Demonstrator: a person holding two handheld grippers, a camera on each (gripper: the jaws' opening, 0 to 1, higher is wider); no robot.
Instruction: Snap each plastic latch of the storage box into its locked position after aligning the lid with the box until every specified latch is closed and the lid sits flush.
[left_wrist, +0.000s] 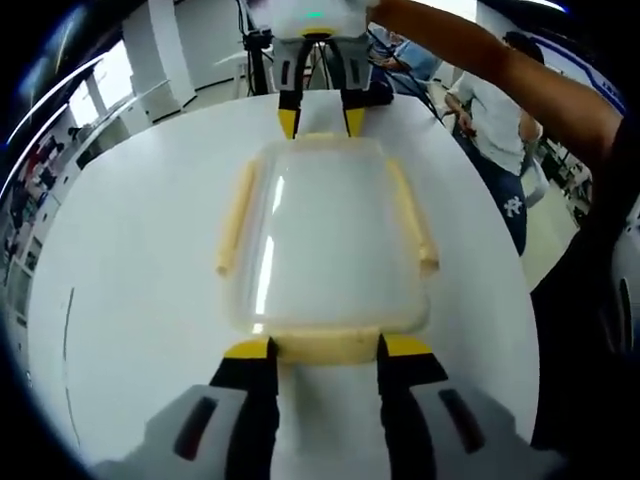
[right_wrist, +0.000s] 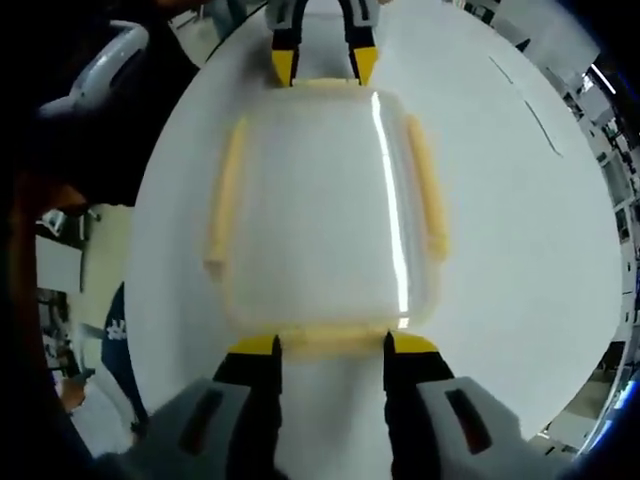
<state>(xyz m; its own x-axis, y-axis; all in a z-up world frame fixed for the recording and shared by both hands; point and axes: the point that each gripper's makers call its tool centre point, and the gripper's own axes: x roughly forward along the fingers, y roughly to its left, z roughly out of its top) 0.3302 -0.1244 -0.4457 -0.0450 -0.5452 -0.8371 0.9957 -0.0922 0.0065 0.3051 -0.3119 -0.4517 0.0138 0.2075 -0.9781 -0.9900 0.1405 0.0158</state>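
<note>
You had the storage box (left_wrist: 325, 235) lying in the middle of the round white table (left_wrist: 130, 300), its clear lid (left_wrist: 330, 215) on top, with one gripper at each of its short ends. In the left gripper view, your left gripper (left_wrist: 325, 352) stood with its two yellow-tipped jaws apart, either side of the pale yellow latch (left_wrist: 325, 346) at the near end; the tips looked to be touching or just beside the box's edge, and I could not tell whether they pressed on the latch itself. Across the box your right gripper (left_wrist: 320, 122) faced you, its jaws likewise spread at the far-end latch (left_wrist: 320, 137). In the right gripper view the same scene ran the other way: the right gripper (right_wrist: 330, 345) had its jaws open around the near latch (right_wrist: 330, 342), and neither gripper had hold of anything. The long side latches (left_wrist: 238, 215) ran along both sides of the box; the one on the left in the left gripper view seemed to stand out a little from the wall, though whether it was locked I could not tell. Your bare forearm (left_wrist: 500, 70) reached in over the table's far edge from the right. Behind it stood a person in a white top (left_wrist: 490, 110), well apart from the box. Nothing lay on the table between the grippers and the box.
</note>
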